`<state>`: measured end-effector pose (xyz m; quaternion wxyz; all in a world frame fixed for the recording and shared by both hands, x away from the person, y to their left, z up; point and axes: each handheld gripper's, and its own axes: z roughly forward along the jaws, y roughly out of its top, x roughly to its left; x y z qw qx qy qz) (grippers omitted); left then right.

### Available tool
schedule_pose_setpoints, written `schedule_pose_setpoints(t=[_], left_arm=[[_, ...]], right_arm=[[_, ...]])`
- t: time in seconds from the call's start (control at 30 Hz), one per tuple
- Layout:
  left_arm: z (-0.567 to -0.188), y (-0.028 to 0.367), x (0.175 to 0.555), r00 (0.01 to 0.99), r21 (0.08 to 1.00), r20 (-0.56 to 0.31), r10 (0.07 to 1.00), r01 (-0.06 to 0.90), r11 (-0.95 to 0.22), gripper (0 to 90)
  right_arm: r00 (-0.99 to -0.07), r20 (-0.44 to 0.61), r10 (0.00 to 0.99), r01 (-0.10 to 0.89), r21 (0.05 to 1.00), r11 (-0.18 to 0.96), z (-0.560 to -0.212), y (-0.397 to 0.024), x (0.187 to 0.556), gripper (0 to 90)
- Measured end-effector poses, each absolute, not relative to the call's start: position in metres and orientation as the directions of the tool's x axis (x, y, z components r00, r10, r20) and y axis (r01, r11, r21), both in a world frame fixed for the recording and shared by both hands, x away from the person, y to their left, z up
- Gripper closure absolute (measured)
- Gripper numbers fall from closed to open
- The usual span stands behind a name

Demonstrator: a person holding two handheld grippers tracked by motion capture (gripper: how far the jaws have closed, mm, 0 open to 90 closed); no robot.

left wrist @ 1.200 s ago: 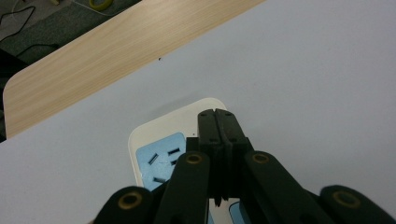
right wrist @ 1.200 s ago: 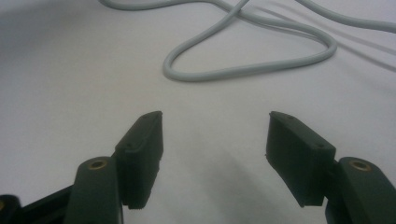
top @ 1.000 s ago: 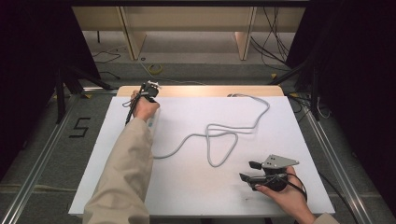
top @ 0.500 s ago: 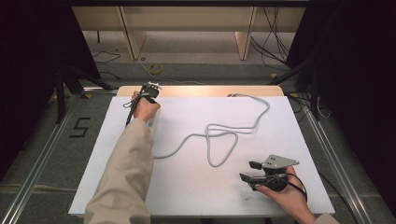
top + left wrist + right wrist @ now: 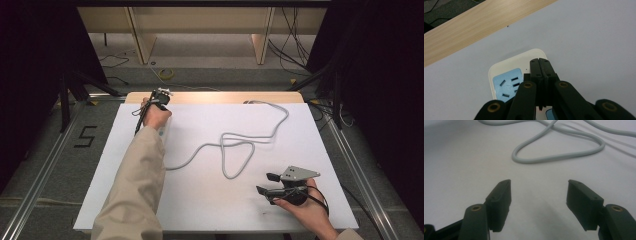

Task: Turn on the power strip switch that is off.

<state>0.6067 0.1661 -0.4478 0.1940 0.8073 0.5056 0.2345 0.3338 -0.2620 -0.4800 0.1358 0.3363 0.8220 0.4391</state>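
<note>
A white power strip [image 5: 534,56] with a blue socket face [image 5: 507,83] lies near the table's far left edge. My left gripper [image 5: 540,62] is shut, its two jaws pressed together with nothing between them, tips over the strip's rounded end. In the high view the left gripper [image 5: 160,98] sits at the far left, the hand and sleeve covering most of the power strip [image 5: 164,134]. A grey-white cable [image 5: 235,150] runs from there in loops across the table. My right gripper [image 5: 267,183] rests open and empty at the near right. Its open jaws [image 5: 539,195] face a cable loop [image 5: 559,156].
The white tabletop [image 5: 200,200] has a bare wooden strip [image 5: 225,97] along its far edge. Beyond it the floor holds wooden furniture legs [image 5: 142,40] and loose wires. Metal rails [image 5: 45,165] run along both sides of the table.
</note>
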Motion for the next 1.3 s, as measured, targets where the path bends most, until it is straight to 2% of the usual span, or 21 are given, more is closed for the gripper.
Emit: schedule_pose_setpoints(t=[1.3], left_arm=[[-0.4482,0.1659,0.6088,0.378,0.525,0.165,0.911,0.748,-0.406,90.0]], right_arm=[[-0.744,0.07,0.664,0.428,0.813,0.394,-0.4799,-0.2605,0.3336,37.4]])
